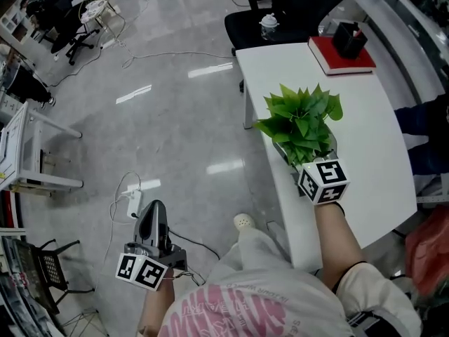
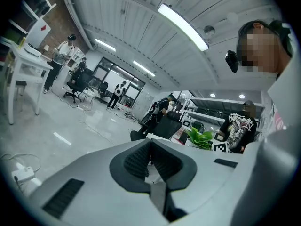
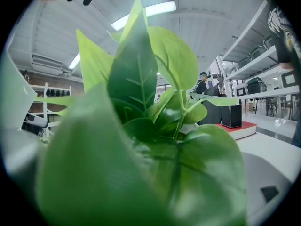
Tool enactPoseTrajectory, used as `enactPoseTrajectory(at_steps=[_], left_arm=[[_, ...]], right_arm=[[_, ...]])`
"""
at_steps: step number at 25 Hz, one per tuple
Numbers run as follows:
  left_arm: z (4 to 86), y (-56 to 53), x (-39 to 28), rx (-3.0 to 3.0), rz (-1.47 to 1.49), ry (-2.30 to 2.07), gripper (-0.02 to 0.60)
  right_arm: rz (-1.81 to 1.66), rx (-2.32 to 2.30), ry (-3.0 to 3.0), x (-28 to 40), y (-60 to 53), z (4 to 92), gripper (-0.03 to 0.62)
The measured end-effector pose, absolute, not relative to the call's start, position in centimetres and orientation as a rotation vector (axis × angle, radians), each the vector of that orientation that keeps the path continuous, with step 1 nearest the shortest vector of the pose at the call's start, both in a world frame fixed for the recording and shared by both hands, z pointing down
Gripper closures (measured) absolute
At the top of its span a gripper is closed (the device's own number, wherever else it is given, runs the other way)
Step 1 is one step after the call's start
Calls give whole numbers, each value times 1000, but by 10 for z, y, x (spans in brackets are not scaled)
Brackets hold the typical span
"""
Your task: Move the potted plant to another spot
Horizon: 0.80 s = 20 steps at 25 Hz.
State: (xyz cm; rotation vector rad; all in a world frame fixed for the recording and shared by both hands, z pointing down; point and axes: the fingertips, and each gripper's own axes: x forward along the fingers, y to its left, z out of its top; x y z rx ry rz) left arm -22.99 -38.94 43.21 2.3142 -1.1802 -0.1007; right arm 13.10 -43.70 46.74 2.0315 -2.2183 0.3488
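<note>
The potted plant [image 1: 298,121], with broad green leaves, stands on the white table [image 1: 372,153] near its left front edge. Most of its pot is hidden under the foliage. My right gripper [image 1: 310,160] reaches into the plant's near side, its marker cube just behind. In the right gripper view the leaves [image 3: 141,126] fill the picture, with grey jaw parts far out on both sides; the grip is hidden. My left gripper [image 1: 153,209] hangs low over the floor left of the table, shut on nothing [image 2: 150,142].
A red book [image 1: 342,56] with a black box [image 1: 349,38] on it lies at the table's far end. A black office chair [image 1: 280,12] stands beyond it. A power strip [image 1: 133,202] and cables lie on the floor. A white desk [image 1: 21,153] is at left.
</note>
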Motion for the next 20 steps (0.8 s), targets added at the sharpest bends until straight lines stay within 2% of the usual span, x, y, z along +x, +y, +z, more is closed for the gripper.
enactPoseTrajectory(at_steps=[20], left_arm=[[454,-392,-182,2379,-12,-1017,557]], right_arm=[[370,2031,-2169,135,-438,473,66]])
